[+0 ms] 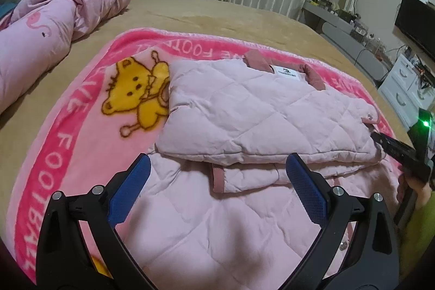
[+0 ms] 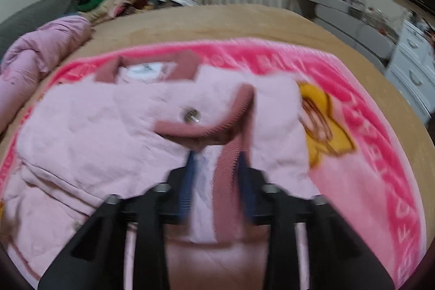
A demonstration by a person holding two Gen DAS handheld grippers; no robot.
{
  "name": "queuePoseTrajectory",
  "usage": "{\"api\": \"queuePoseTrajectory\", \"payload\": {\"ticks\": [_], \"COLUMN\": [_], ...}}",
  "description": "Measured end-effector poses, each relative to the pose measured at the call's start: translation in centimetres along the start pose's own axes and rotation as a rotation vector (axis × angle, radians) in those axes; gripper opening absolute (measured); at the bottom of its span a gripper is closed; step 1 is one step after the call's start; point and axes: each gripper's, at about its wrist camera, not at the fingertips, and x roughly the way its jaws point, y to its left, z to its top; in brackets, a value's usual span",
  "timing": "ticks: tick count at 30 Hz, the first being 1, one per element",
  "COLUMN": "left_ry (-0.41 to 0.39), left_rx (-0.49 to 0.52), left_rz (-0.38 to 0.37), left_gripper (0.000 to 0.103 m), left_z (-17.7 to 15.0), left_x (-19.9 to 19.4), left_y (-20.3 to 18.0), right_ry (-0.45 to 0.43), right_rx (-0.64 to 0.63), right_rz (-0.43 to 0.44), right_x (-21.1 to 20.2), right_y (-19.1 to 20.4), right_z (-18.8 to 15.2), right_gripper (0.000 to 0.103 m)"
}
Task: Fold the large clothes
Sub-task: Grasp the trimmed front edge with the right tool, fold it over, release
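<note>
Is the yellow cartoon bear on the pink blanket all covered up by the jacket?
No, the yellow cartoon bear mostly shows on the pink blanket, with only its side tucked under the quilted pale pink jacket.

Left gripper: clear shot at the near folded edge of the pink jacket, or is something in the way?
Probably yes. The left gripper is open, and the near folded edge of the pink jacket lies just past its fingertips with nothing between. The right gripper holds the jacket's dusty-pink trim, off to the side.
</note>
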Motion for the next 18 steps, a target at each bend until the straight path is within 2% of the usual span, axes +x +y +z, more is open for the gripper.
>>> {"api": "queuePoseTrajectory", "payload": {"ticks": [2,3,6,8,10,14,18], "left_ry": [0.006,0.007,0.013,0.024,0.040,0.075,0.148], "left_rx": [0.015,0.026,0.040,0.045,0.052,0.069,0.079], "left_rz": [0.016,0.027,0.055,0.059,0.074,0.068,0.064], "left_gripper": [0.093,0.093,0.093,0.083,0.054,0.043,0.043], "left_z": [0.4,0.7,1.8,2.3,2.4,1.9,0.8], "left_x": [0.7,1.0,2.4,3.2,4.2,6.0,8.3], "left_y": [-0.1,-0.2,-0.6,-1.0,-1.4,-1.7,-1.5], "right_ry": [-0.004,-0.040,-0.113,-0.088,-0.046,0.046,0.153], "right_rx": [0.039,0.063,0.045,-0.011,-0.100,-0.217,-0.217], "right_rz": [-0.013,-0.034,0.016,0.094,0.113,0.103,0.086], "right_x": [-1.1,-2.5,-5.1,-5.2,-4.1,-1.0,2.4], "right_y": [-0.3,-0.5,1.2,3.3,6.0,9.3,9.6], "right_z": [0.0,0.1,0.7,1.2,1.3,1.2,0.3], "right_gripper": [0.047,0.047,0.053,0.057,0.058,0.058,0.063]}}
